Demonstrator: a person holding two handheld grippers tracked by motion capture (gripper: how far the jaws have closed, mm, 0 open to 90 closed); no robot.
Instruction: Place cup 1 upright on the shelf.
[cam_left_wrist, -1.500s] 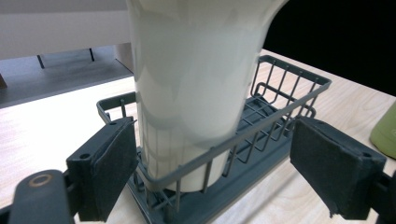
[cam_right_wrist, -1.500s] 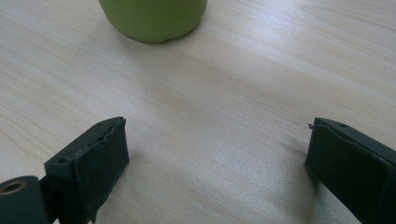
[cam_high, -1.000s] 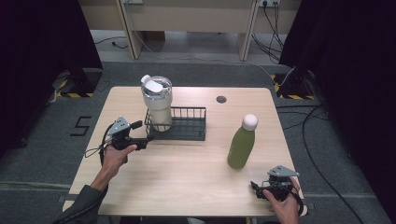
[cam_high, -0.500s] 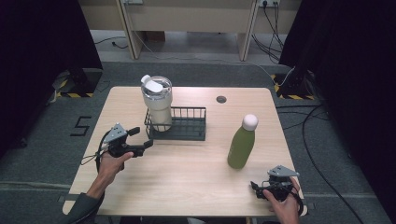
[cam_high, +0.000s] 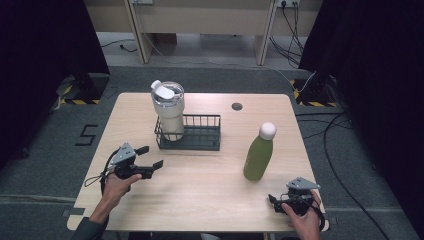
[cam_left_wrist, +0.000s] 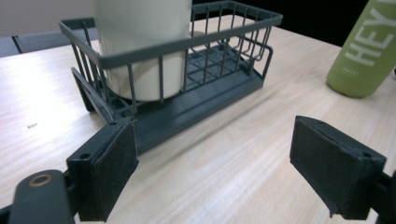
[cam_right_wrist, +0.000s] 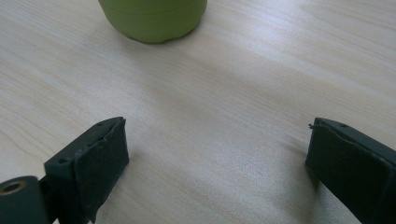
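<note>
Moved: since a second ago my left gripper (cam_high: 152, 159) has drawn back from the tumbler (cam_high: 168, 111) toward my side of the table (cam_high: 210, 200); the right has stayed put near the front right corner.
Left jaws: spread wide, holding nothing, pointed at the wire basket (cam_left_wrist: 224, 60) with its near corner just ahead of them.
Right jaws: my right gripper (cam_high: 274, 201) also gapes empty, low over bare wood, aimed at the base of the green bottle (cam_right_wrist: 152, 18).
Tumbler: stands upright in the left end of the basket, lid on, free of my pads.
Bottle: upright on the table, right of the basket and apart from it.
Step, as I judge it: placing looks done on the left; the bottle seems next.
Doing it well: I should keep the left clear of the basket rim, bring the right in level, centre the bottle between the pads low on its body, and close squarely so it does not tip.
</note>
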